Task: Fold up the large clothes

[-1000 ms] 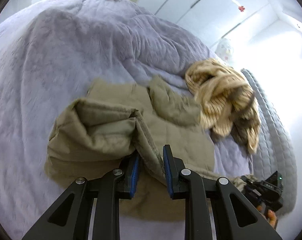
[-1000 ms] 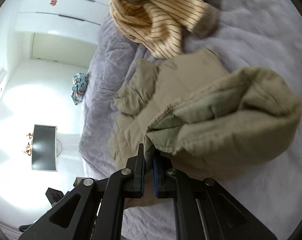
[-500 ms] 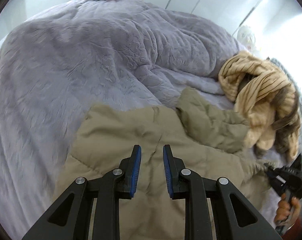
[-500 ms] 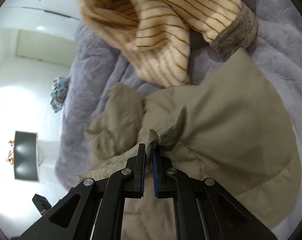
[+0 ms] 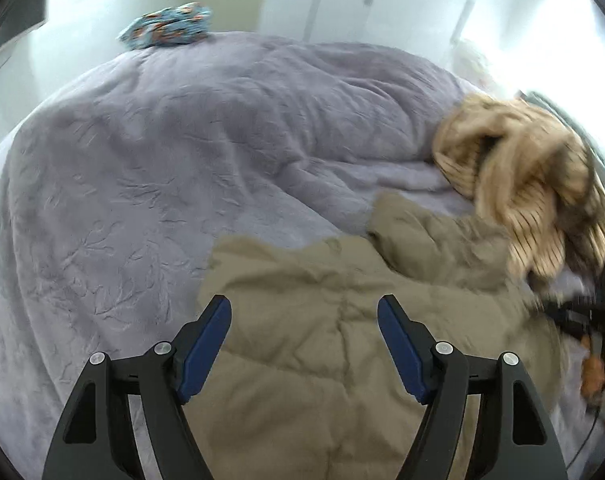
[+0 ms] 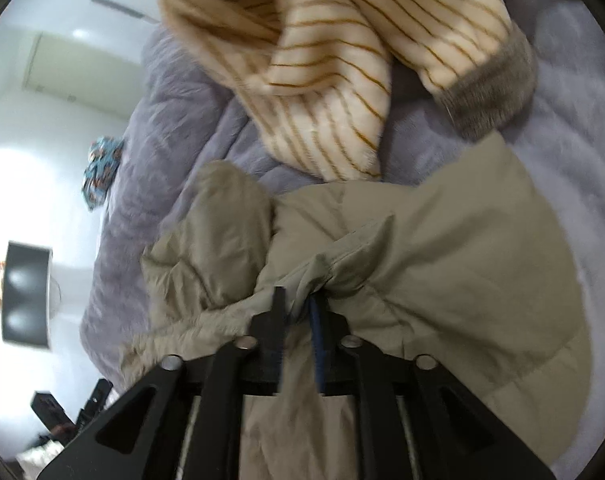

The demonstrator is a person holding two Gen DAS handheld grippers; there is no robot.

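Note:
A khaki padded jacket (image 5: 322, 380) lies folded on a purple bedspread (image 5: 162, 160). My left gripper (image 5: 304, 300) hovers just above it. Its jaws are opening wide and nothing is pinched between the blue pads. In the right wrist view the same jacket (image 6: 462, 280) bunches at my right gripper (image 6: 297, 296). Those jaws are opening a little, and a fold of the khaki cloth still lies between them. The right gripper (image 5: 574, 316) and the hand holding it show blurred at the right edge of the left wrist view.
A cream striped sweater (image 5: 522, 184) (image 6: 322, 80) lies crumpled just beyond the jacket. A blue patterned cloth (image 5: 166, 30) sits at the bed's far edge. White wardrobe doors (image 5: 362, 0) stand behind, and a dark screen (image 6: 24, 292) hangs on the wall.
Both grippers came down and laid the raised khaki fold flat on the jacket. The left jaws let go and spread wide. The right jaws parted slightly.

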